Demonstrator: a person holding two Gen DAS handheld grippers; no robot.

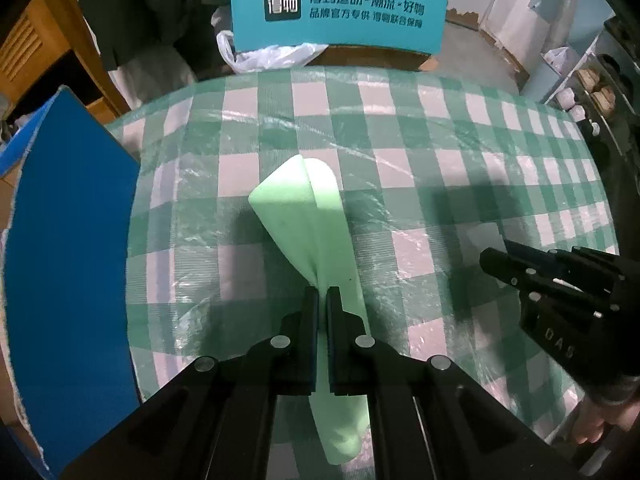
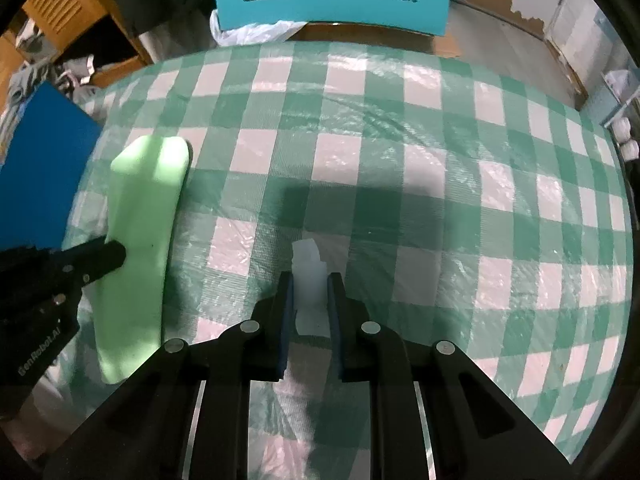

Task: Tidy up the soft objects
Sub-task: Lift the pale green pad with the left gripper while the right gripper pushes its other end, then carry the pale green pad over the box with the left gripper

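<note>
A table [image 2: 440,168] under a green-and-white checked cloth and a clear plastic cover spread out ahead of both grippers. Off to the left of the left gripper [image 1: 323,296] stood a blue board [image 1: 72,280], and beyond the table's far edge a teal box [image 1: 340,16] with printed lettering. The left gripper was pinched tight on a long green foam strip [image 1: 304,216], which bunched at the jaws and fanned out ahead of them, its far end lying on the cloth. To the right, well apart, the right gripper [image 2: 308,284] held a small white foam piece [image 2: 308,276] between its narrowed jaws, just above the cloth.
</note>
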